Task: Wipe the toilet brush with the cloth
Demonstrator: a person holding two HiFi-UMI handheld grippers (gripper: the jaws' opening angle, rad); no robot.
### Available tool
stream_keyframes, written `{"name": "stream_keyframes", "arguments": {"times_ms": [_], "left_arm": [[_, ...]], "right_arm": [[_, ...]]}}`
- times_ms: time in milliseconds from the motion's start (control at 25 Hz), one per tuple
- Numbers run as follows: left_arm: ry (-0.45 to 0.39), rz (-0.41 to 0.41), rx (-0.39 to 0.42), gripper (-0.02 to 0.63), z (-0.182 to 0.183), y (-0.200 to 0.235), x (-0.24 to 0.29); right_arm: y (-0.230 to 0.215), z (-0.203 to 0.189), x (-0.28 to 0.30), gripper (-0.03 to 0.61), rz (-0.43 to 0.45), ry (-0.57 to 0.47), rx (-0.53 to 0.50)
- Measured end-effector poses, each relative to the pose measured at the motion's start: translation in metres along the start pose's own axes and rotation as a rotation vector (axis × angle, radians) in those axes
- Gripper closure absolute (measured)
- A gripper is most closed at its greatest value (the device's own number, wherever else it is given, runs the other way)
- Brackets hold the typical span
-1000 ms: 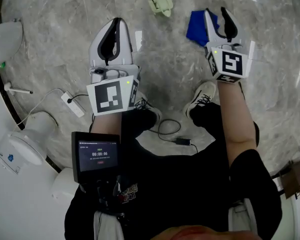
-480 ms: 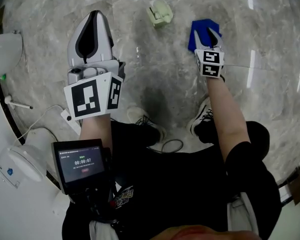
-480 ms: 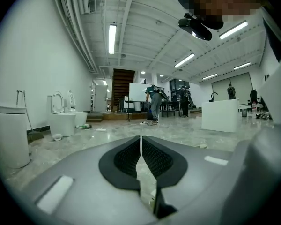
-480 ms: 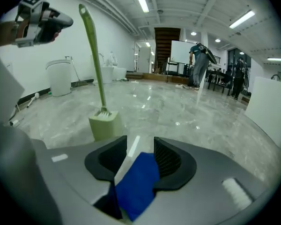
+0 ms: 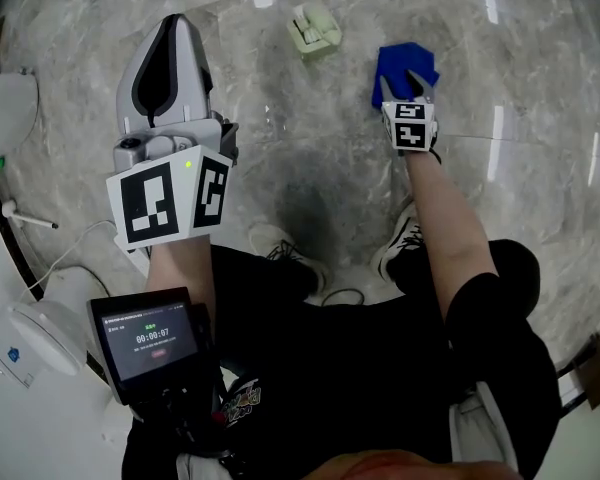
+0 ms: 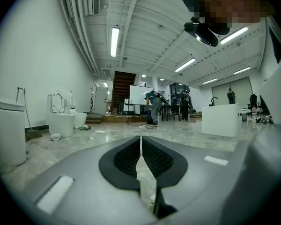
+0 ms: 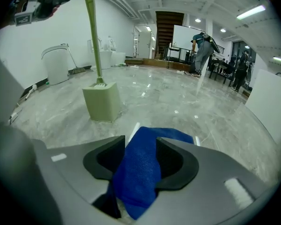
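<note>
on floor [image 5: 310,158], brush [image 7: 91,36] stands in holder [image 7: 102,102]; left gripper [image 6: 140,144] closed, right gripper [image 7: 140,140] just opening round cloth [image 7: 138,177].

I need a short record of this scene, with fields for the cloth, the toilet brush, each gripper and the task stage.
cloth: blue, lying on the marble floor
toilet brush: pale green, upright in its holder, near the cloth, not touching it
right gripper: down at the cloth, jaws have just been opening, cloth between them, not clamped
left gripper: held up, jaws together, nothing between them
task stage: wiping not begun
</note>
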State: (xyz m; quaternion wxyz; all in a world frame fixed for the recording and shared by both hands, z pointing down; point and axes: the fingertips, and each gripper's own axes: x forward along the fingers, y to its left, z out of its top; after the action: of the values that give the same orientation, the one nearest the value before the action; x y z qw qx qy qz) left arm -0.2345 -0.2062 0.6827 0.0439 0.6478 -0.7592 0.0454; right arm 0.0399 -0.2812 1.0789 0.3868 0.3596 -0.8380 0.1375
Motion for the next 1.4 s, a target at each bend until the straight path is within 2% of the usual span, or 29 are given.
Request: {"name": "stream_keyframes", "arguments": {"times_ms": [120,400,680,800,880,1000,1200,1400], "left_arm": [[-0.004,0.003,0.011,0.600,0.000,0.001,-0.001],[-0.011,-0.005,0.039,0.600,0.003,0.000,0.001],[-0.002,-0.005,0.064,0.600,0.003,-0.001,0.002],[-0.001,-0.005,0.083,0.600,0.003,-0.002,0.003],[-0.003,-0.006,0.089,0.600,0.004,-0.003,0.003],[-0.003,-0.010,0.090,0.600,0.004,-0.005,0.004],[-0.004,-0.017,0.093,0.600,0.006,-0.006,0.006],[-0.025,-0.015,0.095,0.600,0.009,-0.014,0.001]], "right_arm": [[0.001,-0.003,0.006,0.347,0.004,0.018,0.014],[0.002,-0.025,0.018,0.328,0.006,0.090,0.026],[-0.001,-0.037,0.028,0.330,-0.010,0.137,0.073],[-0.007,-0.036,0.029,0.378,-0.040,0.158,0.074],[-0.011,-0.035,0.030,0.436,-0.064,0.172,0.073],[-0.014,-0.035,0.029,0.466,-0.082,0.190,0.044],[-0.014,-0.028,0.024,0.491,-0.096,0.170,0.042],[-0.015,-0.003,0.018,0.492,-0.112,0.062,0.067]]}}
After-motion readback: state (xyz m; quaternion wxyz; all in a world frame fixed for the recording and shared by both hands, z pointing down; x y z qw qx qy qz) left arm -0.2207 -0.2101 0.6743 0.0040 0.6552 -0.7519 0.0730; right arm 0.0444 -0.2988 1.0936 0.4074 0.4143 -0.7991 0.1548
